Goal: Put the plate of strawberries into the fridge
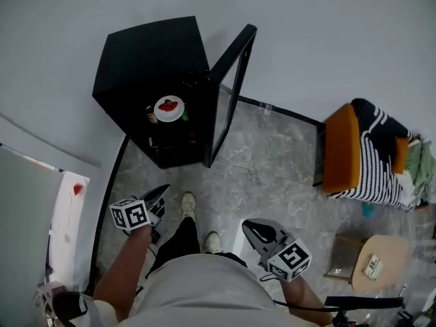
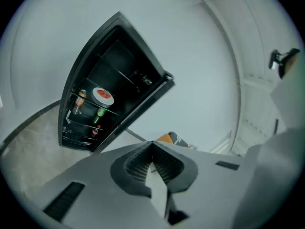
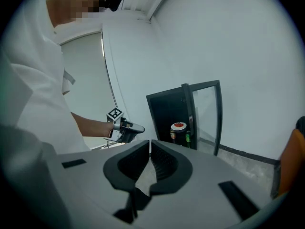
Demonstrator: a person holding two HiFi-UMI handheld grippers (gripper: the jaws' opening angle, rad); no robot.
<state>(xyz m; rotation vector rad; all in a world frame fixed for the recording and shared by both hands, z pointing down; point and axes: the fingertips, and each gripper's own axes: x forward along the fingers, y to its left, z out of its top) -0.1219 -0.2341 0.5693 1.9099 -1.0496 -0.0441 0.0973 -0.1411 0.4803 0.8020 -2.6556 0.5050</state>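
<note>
No readable text, label, number or sign shows anywhere here.

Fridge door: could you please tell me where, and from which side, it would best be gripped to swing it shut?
The fridge door stands wide open, a thin black frame round glass. I would probably grip its free upright edge, the one farthest from the fridge, with the jaws closing across it from the person's side. No handle can be made out.

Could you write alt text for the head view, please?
A plate of strawberries sits inside a black fridge whose glass door stands open. A person stands facing it, left gripper and right gripper both empty.
</note>
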